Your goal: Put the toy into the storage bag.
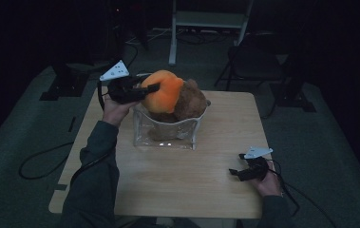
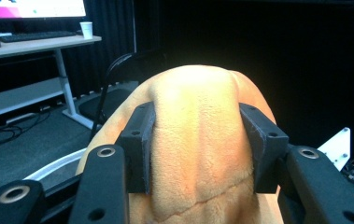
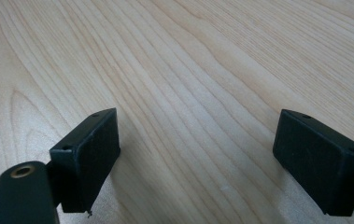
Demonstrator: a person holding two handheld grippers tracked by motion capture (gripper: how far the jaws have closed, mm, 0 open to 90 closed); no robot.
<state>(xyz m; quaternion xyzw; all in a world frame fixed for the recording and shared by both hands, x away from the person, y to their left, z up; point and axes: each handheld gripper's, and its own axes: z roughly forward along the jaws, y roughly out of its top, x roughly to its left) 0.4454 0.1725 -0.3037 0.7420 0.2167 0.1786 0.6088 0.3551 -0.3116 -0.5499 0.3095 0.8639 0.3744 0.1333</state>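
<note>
In the high view a clear plastic container (image 1: 165, 130) stands on the far half of the wooden table (image 1: 177, 180), a little toward the person's left, and it serves as the landmark here. An orange plush toy (image 1: 164, 92) sits at the top of the container, bulging above its rim, with a brown plush toy (image 1: 191, 100) touching it on the side toward the person's right. The left gripper (image 1: 151, 88) comes in from the left of the container, level with the orange toy's upper part, its jaws laid against that toy; the left hand (image 1: 113, 110) holds it just beside the container's left wall. The right gripper (image 1: 234, 172) rests low on the table, well apart from the container, toward the near right corner, held by the right hand (image 1: 268, 183). In the left gripper view the two black pads (image 2: 139, 144) press into the orange plush toy (image 2: 198, 140) from either side, pinching a raised fold of its fur between them so that the fabric bulges up past the jaw tips; a pale curved piece of the container's rim (image 2: 55, 165) shows below and to the left of the toy. In the right gripper view the jaws stand spread wide, with only the bare wood grain of the table (image 3: 188, 79) between them, and the pads (image 3: 88, 154) grip nothing.
</note>
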